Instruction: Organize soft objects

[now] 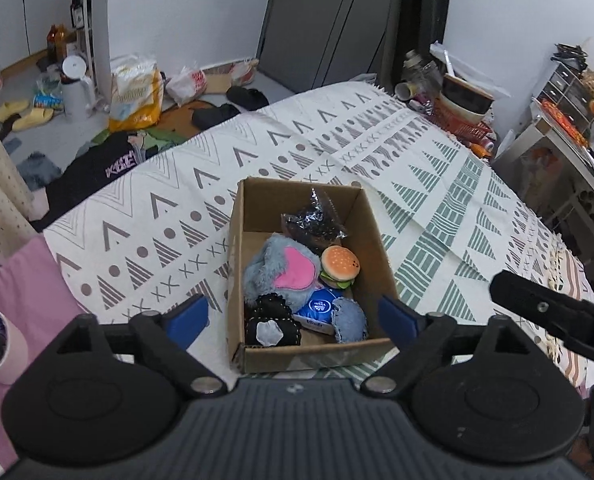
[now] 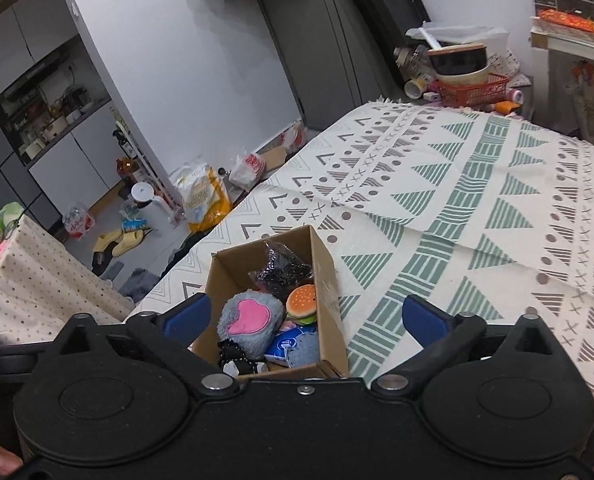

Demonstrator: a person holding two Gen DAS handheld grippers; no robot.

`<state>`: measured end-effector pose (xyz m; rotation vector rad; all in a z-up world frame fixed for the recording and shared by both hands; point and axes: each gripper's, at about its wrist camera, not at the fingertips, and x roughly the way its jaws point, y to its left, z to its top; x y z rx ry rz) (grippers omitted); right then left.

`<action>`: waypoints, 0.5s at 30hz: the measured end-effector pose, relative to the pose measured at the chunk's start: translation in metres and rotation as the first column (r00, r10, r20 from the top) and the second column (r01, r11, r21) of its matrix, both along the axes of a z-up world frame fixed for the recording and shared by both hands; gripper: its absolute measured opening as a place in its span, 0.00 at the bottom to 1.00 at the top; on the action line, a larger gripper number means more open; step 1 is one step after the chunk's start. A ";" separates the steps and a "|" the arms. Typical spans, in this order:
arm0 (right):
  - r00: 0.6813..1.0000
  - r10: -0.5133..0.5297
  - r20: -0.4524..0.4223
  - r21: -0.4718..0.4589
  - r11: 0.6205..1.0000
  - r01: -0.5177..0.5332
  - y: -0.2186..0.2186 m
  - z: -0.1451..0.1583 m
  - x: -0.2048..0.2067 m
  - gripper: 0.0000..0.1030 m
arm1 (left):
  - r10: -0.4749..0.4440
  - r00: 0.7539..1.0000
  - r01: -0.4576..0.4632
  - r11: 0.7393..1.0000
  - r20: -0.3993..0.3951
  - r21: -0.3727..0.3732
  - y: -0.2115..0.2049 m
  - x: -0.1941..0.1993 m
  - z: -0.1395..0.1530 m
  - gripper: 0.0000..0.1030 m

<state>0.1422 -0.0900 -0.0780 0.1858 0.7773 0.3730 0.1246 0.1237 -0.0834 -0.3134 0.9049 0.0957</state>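
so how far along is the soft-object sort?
Looks mostly done: the grey plush, burger toy, black bag, denim pouch and black pouch all sit in the cardboard box. In hand: nothing; left gripper and right gripper are open and empty. Left: no loose soft items visible on the patterned cloth.

One cardboard box [image 1: 253, 216] sits on one patterned cloth [image 1: 417, 184]. Inside the box are six soft things: one grey plush with a pink heart [image 1: 281, 268], one burger plush [image 1: 340, 267], one black glittery bag [image 1: 315, 220], one blue packet [image 1: 317, 308], one denim pouch [image 1: 349, 320] and one black stitched piece with a grey patch [image 1: 273, 322]. On the floor lie two yellow slippers [image 1: 21, 114] and two black slippers [image 1: 233, 104].
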 end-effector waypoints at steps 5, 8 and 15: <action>1.000 -0.024 0.010 0.014 1.000 0.024 -0.012 0.015 -0.019 1.00 | -0.010 1.000 0.010 1.000 0.015 0.002 -0.004 -0.020 0.015 0.93; 0.999 -0.027 0.023 0.013 1.000 0.026 -0.015 0.024 -0.030 1.00 | -0.035 0.999 0.034 0.999 0.039 0.020 -0.011 -0.033 0.027 0.94; 0.998 -0.033 0.055 0.023 0.999 0.032 -0.029 0.043 -0.061 1.00 | -0.060 0.995 0.057 0.998 0.085 0.037 -0.024 -0.060 0.049 1.00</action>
